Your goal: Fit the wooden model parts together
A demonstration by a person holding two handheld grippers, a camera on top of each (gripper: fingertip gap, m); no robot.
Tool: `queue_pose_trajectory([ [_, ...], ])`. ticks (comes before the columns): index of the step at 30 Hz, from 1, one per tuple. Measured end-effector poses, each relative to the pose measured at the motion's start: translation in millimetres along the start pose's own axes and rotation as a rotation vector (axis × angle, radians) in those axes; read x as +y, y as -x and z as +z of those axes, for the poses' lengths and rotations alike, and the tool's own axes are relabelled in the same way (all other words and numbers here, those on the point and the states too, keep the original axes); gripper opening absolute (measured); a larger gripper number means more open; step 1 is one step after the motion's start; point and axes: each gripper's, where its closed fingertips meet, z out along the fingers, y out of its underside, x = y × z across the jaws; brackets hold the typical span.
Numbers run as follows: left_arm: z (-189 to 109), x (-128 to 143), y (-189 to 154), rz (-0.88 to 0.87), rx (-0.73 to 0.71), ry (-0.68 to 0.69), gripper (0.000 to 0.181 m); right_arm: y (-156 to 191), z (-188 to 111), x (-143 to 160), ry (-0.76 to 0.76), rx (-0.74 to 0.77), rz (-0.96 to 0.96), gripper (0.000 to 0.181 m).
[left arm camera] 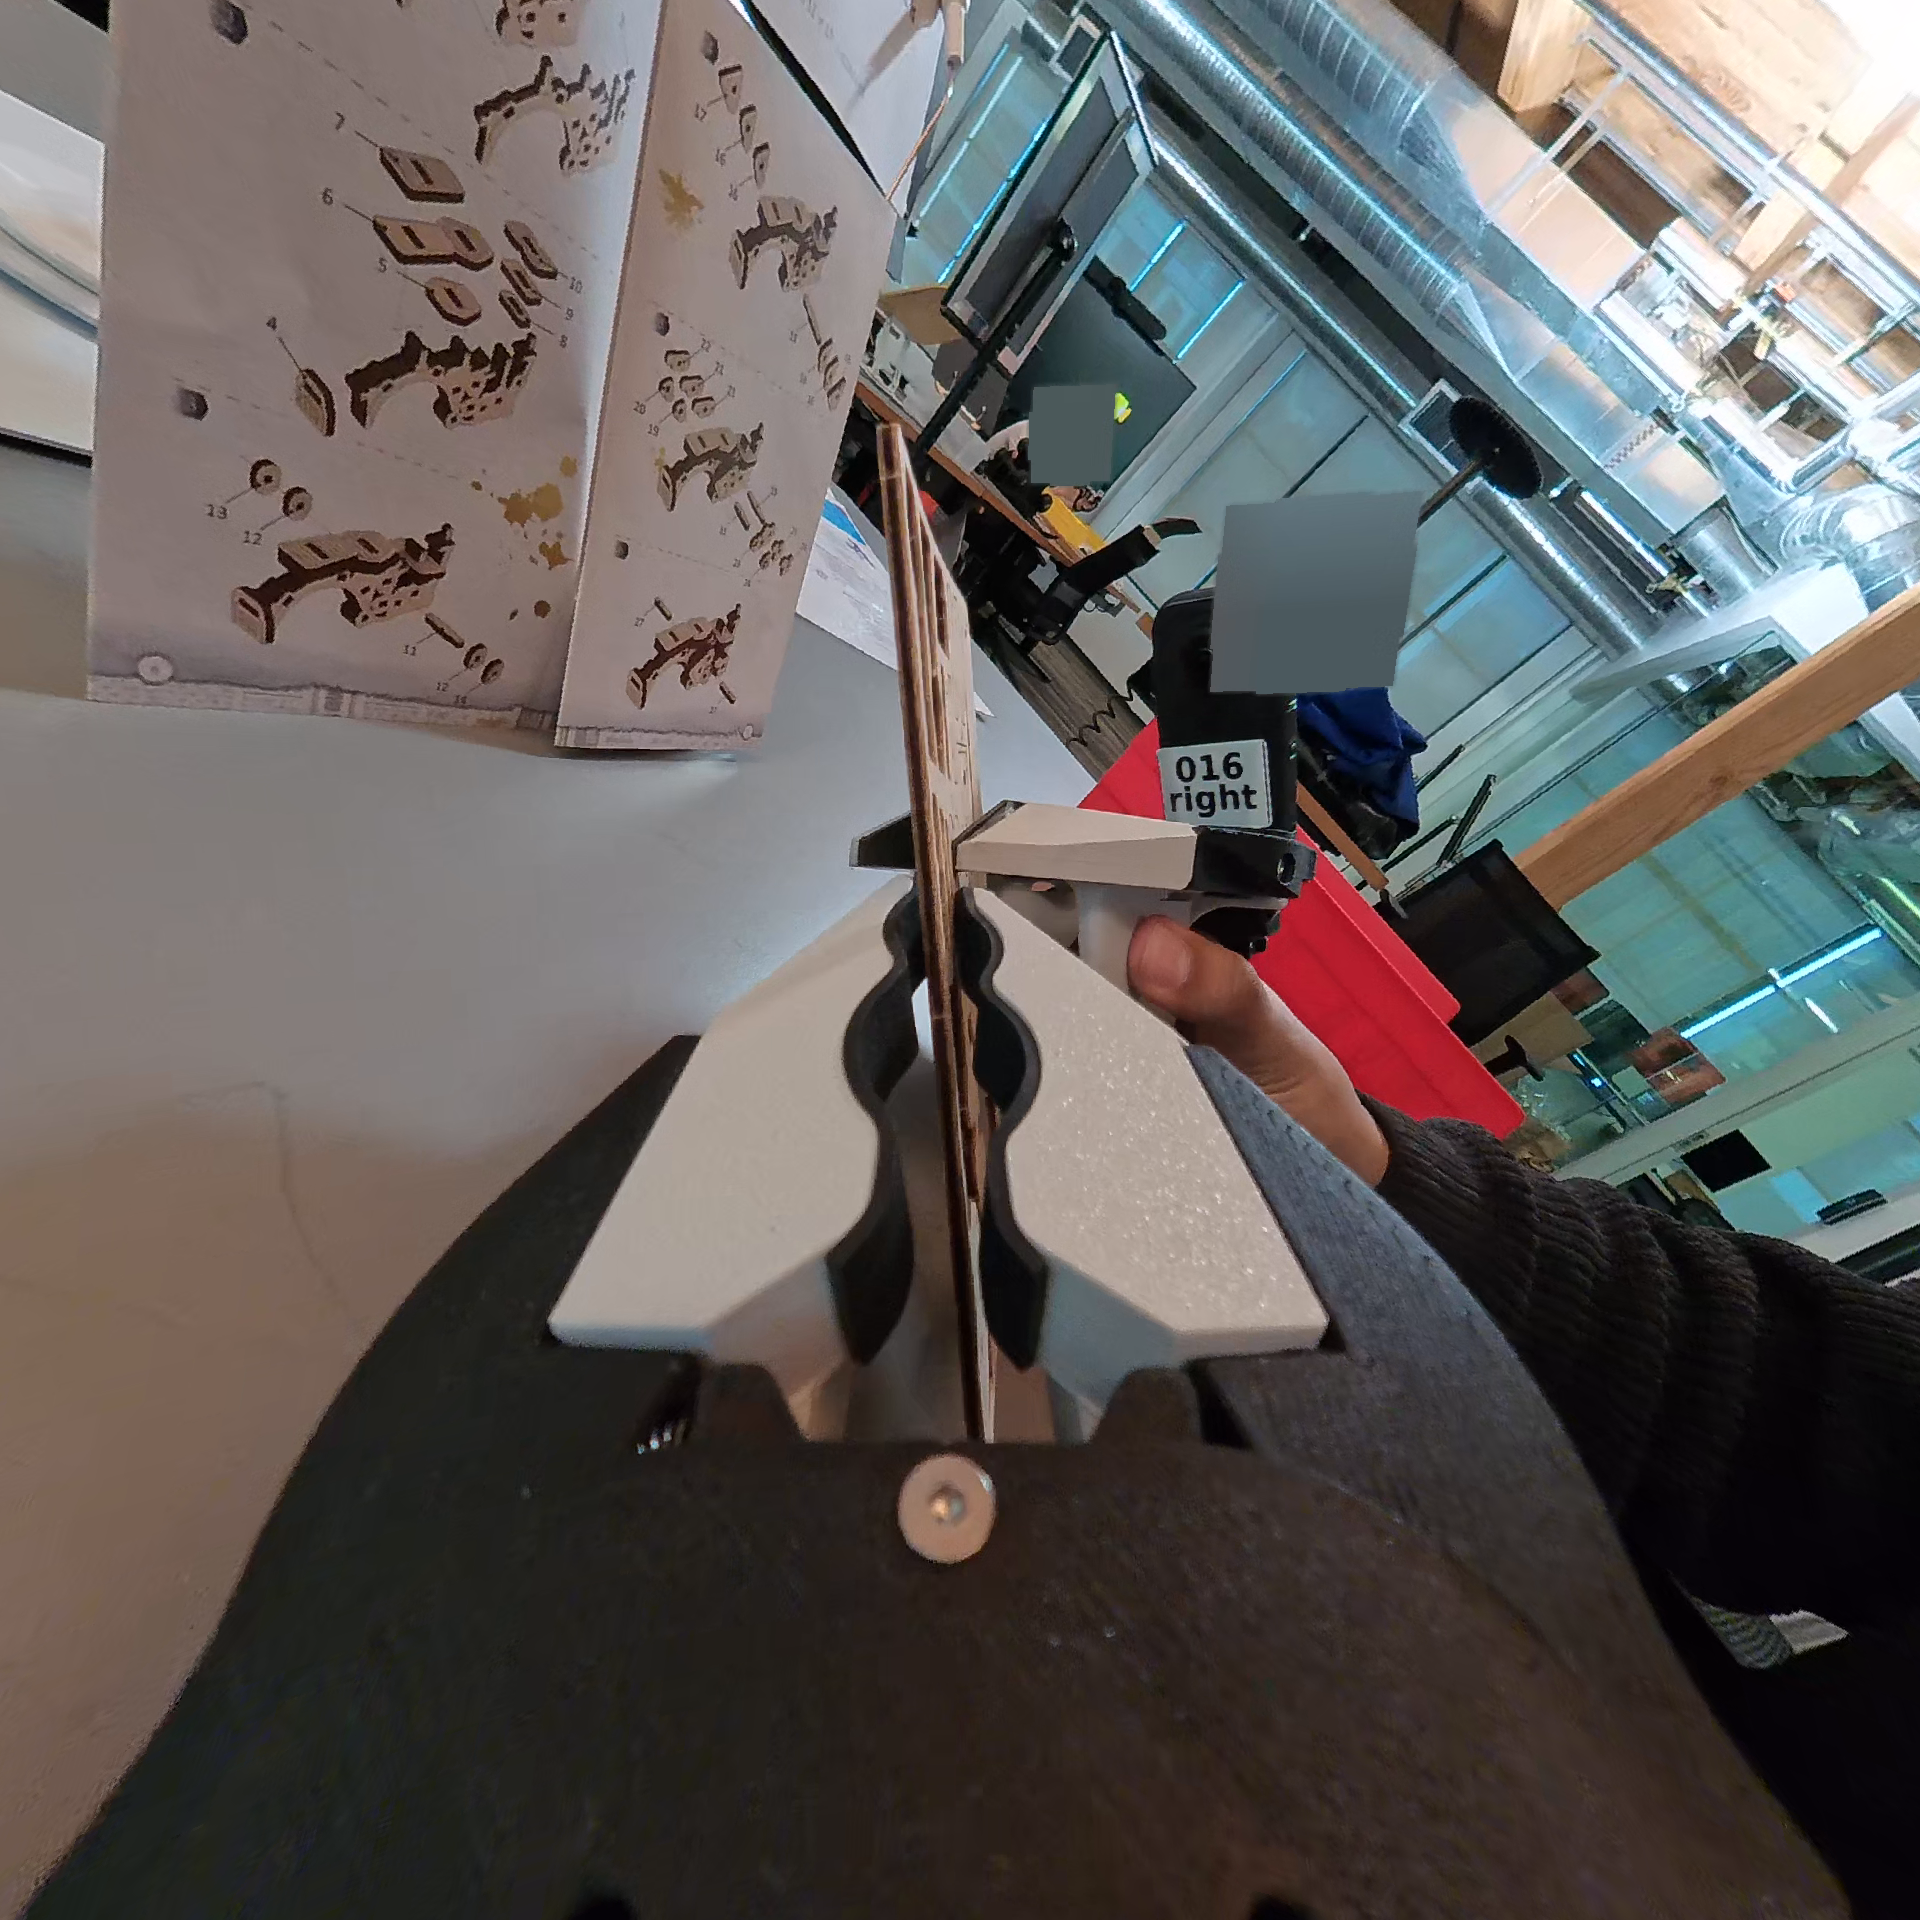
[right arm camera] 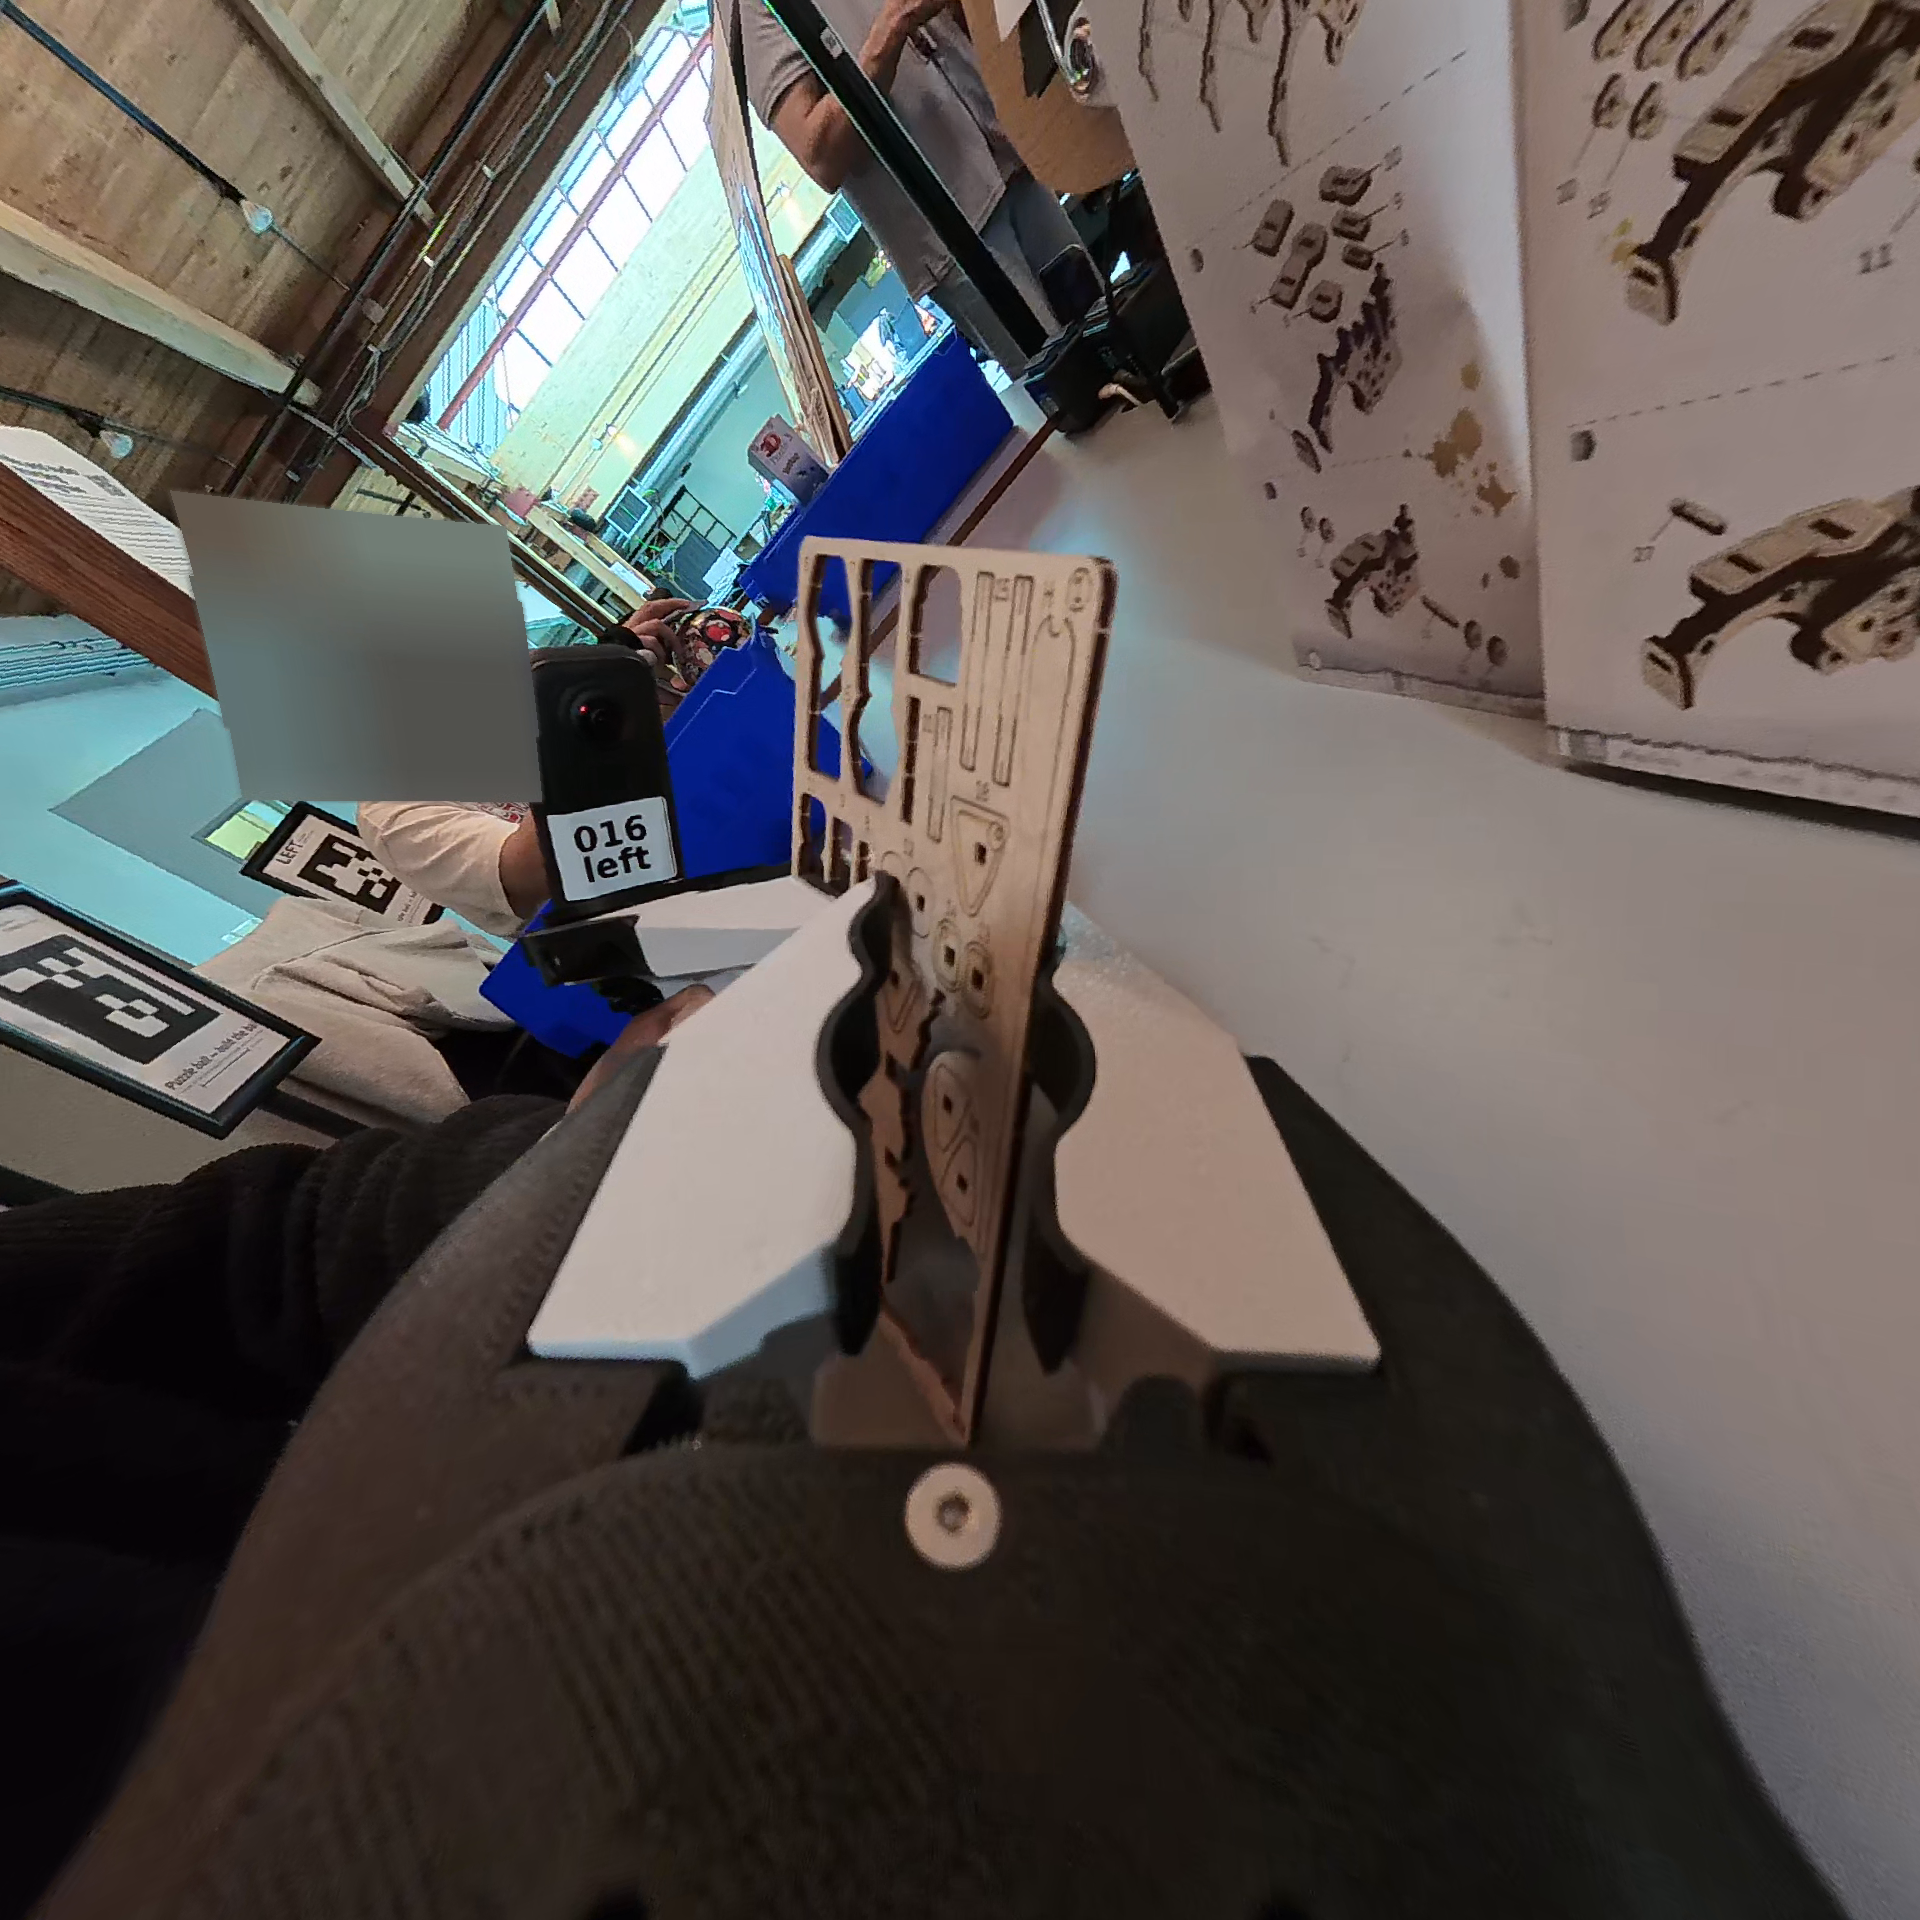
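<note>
A thin wooden sheet (left arm camera: 928,644) of laser-cut model parts, several of them gone, is held upright above the white table (left arm camera: 364,935). My left gripper (left arm camera: 940,920) is shut on it, and the sheet runs edge-on between its black pads. My right gripper (left arm camera: 940,847) comes in from the right just beyond the left fingertips and grips the same sheet. In the right wrist view the sheet (right arm camera: 961,707) stands slanted between the jaws of my right gripper (right arm camera: 971,935), its face partly towards the camera. The left gripper (right arm camera: 769,920) shows to the left.
Folded instruction sheets (left arm camera: 353,364) with assembly pictures stand on the table behind the sheet and also show in the right wrist view (right arm camera: 1714,416). A red box (left arm camera: 1351,987) lies to the right. Blue bins (right arm camera: 727,790) and framed marker cards (right arm camera: 114,997) lie to the left. A person stands far back. My left and right fingertips are right by each other.
</note>
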Motion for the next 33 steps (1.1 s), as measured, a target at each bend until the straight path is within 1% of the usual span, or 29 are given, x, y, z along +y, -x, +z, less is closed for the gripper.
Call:
queue_pose_trajectory([
  [5, 0, 1, 0, 0.005, -0.01, -0.002, 0.0, -2, 0, 0, -0.002, 0.024, -0.006, 0.022],
  [9, 0, 0, -3, 0.012, 0.001, -0.01, 0.0, 0, -1, -1, -0.012, -0.005, 0.008, 0.022],
  [15, -2, -3, -3, -0.023, 0.035, -0.024, 0.0, 3, -1, -2, -0.021, -0.019, -0.002, 0.03],
  [20, -5, -6, -5, -0.065, 0.084, -0.045, 0.0, 5, -11, -11, -0.085, -0.109, 0.083, 0.017],
  [23, -5, -8, -5, -0.079, 0.096, -0.051, 0.0, 6, -11, -11, -0.077, -0.132, 0.094, 0.011],
  [25, -6, -10, -3, -0.113, 0.108, -0.061, 0.003, 10, -10, -8, -0.058, -0.154, 0.085, 0.007],
  [29, -7, -12, -4, -0.16, 0.152, -0.062, 0.025, 14, -13, -10, -0.066, -0.205, 0.106, 0.002],
  [33, -9, -15, -7, -0.136, 0.17, -0.083, 0.03, 13, -23, -21, -0.13, -0.271, 0.191, 0.001],
])
